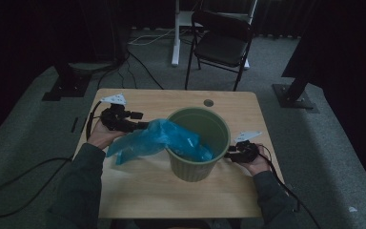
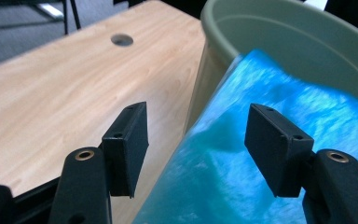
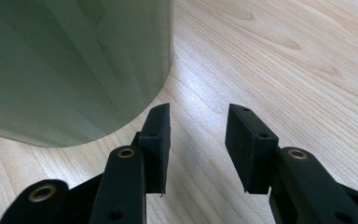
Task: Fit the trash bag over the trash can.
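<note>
Blue bag drapes over the bin rim, centre frame, half inside. Left gripper jaws wide, bag loose between them. Right gripper open beside the bin wall, probably steadying it.

Left forearm: enters from the bottom edge, sleeved, angled up and slightly inward.
Left hand: wrapped around the gripper body from below.
Left gripper: level, pointing toward the table's middle; jaws wide apart, pads pressing on nothing.
Right forearm: enters from the lower right, sleeved.
Right hand: cupping the gripper.
Right gripper: low, pointing inward; jaws parted, gap empty.
</note>
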`<state>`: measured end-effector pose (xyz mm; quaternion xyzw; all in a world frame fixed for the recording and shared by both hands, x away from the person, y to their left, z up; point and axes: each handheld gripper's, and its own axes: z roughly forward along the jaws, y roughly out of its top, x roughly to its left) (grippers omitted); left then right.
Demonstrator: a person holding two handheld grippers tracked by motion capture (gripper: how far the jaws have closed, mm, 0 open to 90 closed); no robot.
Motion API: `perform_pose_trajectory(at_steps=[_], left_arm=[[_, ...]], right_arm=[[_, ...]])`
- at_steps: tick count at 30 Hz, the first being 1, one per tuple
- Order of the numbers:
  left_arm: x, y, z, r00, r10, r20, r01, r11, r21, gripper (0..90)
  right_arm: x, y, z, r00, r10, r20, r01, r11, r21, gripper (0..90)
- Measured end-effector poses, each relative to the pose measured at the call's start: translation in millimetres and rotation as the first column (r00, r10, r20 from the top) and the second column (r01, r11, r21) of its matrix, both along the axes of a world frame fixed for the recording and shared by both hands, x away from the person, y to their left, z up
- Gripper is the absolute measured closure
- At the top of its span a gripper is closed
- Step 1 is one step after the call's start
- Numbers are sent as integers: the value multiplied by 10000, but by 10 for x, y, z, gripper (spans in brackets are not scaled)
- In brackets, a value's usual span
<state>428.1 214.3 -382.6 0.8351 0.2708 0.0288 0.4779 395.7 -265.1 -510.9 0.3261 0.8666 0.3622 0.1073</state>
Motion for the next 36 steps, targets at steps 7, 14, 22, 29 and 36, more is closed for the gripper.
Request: perform_pose_trajectory(at_steps=[7,14,22,29,36], left_arm=[[39,-73,-117,9981,-434,-442,451,9982,384,460],[-27,-147,-64,9964,-838,-145,843,9956,404,809],[-82,-206,60,9957,-875,315,868,9960,211,898],[-101,-218,115,9953,-810,528,807,9967,76,861],[-79,-147,56,9961,-656,586,668,9976,-190,444]], right_arm=[[-3,-11,7,9999,-106,-21,105,9999,-45,598],[-10,-8,27,10000,-74,44,74,10000,-18,602],[-18,-21,55,9999,-77,105,77,10000,59,612],[-23,-40,72,9998,-122,157,120,9999,119,611],[-24,-51,71,9998,-147,145,145,9998,125,610]])
